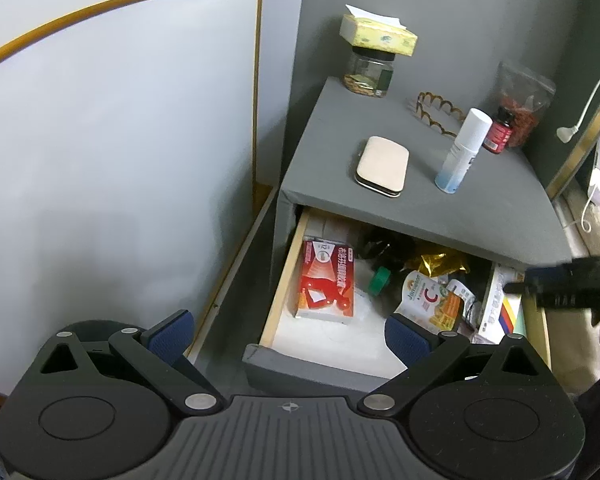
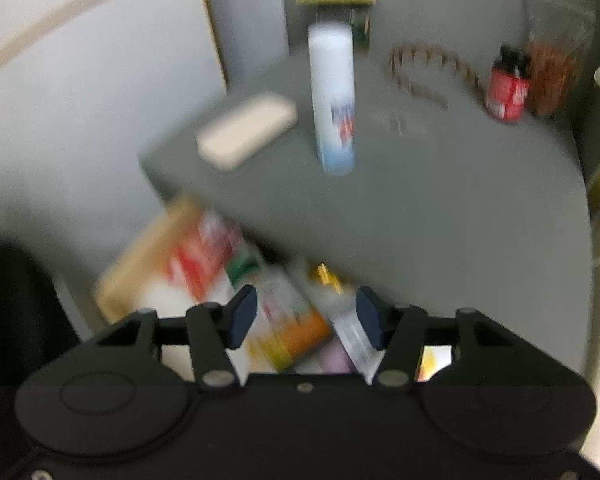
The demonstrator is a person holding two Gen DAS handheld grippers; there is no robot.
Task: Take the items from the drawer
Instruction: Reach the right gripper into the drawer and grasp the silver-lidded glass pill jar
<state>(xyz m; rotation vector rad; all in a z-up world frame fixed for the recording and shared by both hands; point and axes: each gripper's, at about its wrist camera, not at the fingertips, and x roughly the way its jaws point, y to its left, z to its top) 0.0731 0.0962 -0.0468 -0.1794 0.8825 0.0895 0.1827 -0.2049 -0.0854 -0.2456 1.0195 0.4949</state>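
Two bottles (image 1: 463,150), one jar (image 1: 369,73)

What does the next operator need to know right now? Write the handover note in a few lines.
Left gripper: open, empty, held in front of the open drawer.
Right gripper: jaws apart, nothing clamped, over the drawer's right half; its view is blurred, so contact with the packets below cannot be told.
In the drawer: red box at left, green cap, gold foil packet, orange vitamin pouch, white box at right.
On the nightstand top: beige case and white spray bottle, with other items behind them.
Done: drawer open.
Left: grip and lift out the drawer items.
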